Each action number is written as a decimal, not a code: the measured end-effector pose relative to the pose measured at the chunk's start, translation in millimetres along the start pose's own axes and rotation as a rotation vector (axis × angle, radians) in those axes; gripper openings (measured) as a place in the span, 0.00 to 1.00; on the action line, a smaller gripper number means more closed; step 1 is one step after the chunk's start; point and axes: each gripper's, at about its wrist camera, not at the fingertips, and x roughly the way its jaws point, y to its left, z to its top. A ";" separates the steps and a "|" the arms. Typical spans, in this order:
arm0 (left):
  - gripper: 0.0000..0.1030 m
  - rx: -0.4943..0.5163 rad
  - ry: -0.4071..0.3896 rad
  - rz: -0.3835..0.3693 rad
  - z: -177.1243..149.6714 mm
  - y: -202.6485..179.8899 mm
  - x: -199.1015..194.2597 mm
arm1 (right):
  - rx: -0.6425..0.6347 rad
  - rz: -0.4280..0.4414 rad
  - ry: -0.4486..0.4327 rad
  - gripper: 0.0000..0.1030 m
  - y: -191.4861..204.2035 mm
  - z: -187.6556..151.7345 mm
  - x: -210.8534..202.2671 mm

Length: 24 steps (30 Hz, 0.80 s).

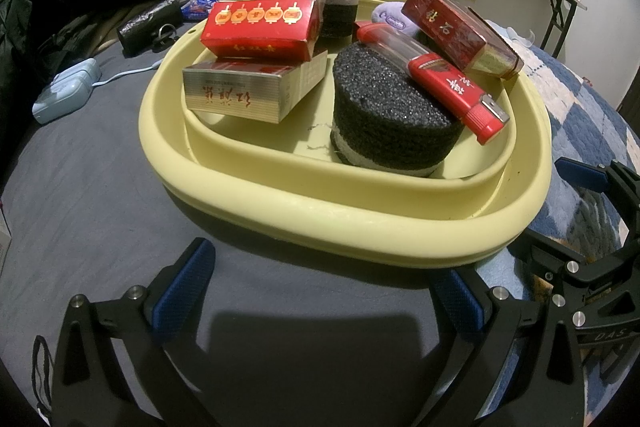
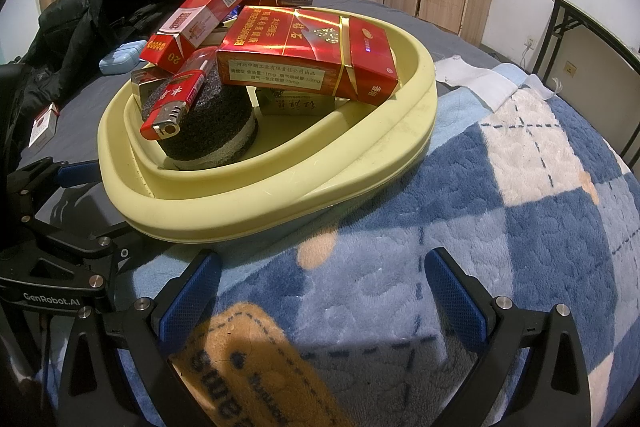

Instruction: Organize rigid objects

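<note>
Ahead of both grippers on the bed (image 1: 100, 187): yellow basin (image 1: 320, 223) piled with cigarette packs (image 1: 260, 23), sponge puck (image 1: 392, 123), red lighter (image 1: 452, 83) lying long-axis toward the right gripper (image 2: 322, 291), nearer it than the left gripper (image 1: 326, 285); jaws wide, empty, low, level.

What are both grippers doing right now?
Left gripper: open, holding nothing, just short of the yellow basin.
Right gripper: open, holding nothing, over the blanket.

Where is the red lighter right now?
The red lighter lies slanted on top of the black sponge inside the yellow basin, beside the red cigarette pack.
</note>
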 end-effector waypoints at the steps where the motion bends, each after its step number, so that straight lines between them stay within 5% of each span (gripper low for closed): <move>1: 1.00 0.000 0.000 0.000 0.0 0.1 0.0 | 0.000 0.000 0.000 1.00 0.0 0.0 -0.1; 24: 1.00 0.002 -0.001 0.001 3.2 2.9 0.3 | 0.000 0.000 0.000 1.00 -0.2 -0.1 -0.2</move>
